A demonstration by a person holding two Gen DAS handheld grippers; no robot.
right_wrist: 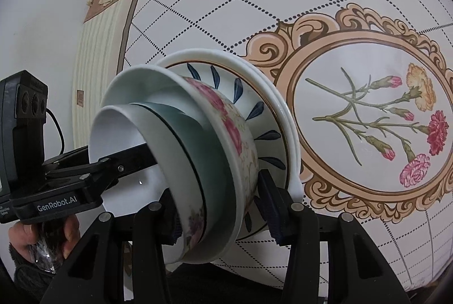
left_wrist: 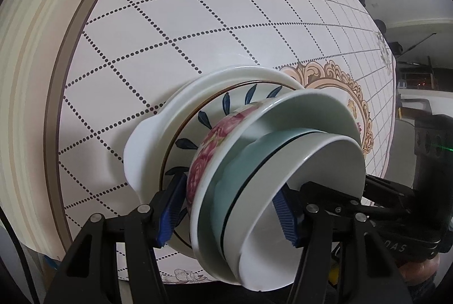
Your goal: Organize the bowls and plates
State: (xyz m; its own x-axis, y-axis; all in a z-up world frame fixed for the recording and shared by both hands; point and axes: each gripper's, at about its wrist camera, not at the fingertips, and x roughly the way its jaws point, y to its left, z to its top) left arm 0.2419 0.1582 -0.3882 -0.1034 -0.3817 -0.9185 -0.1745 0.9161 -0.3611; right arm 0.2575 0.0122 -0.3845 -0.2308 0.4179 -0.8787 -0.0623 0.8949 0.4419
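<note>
So the whole stack [left_wrist: 226,162] of nested dishes sits on the desk [left_wrist: 170,35], next to the carnation medallion [right_wrist: 368,122]: white plate [left_wrist: 147,139] at the bottom, leaf-painted plate [left_wrist: 203,117], rose bowl [right_wrist: 220,117], then teal and white bowls. Left hand-held gripper [left_wrist: 226,216] is clamped on the stack, one blue pad [left_wrist: 170,216] outside, the other inside the top bowl. Right hand-held gripper [right_wrist: 223,216] looks clamped on the stack too, though it's blurry.

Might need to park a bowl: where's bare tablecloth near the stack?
Free: dotted-grid tablecloth between stack and brown border stripe; flower medallion beyond the stack. Crowded: the stack's near edge, where left gripper and right gripper straddle bowl walls.
</note>
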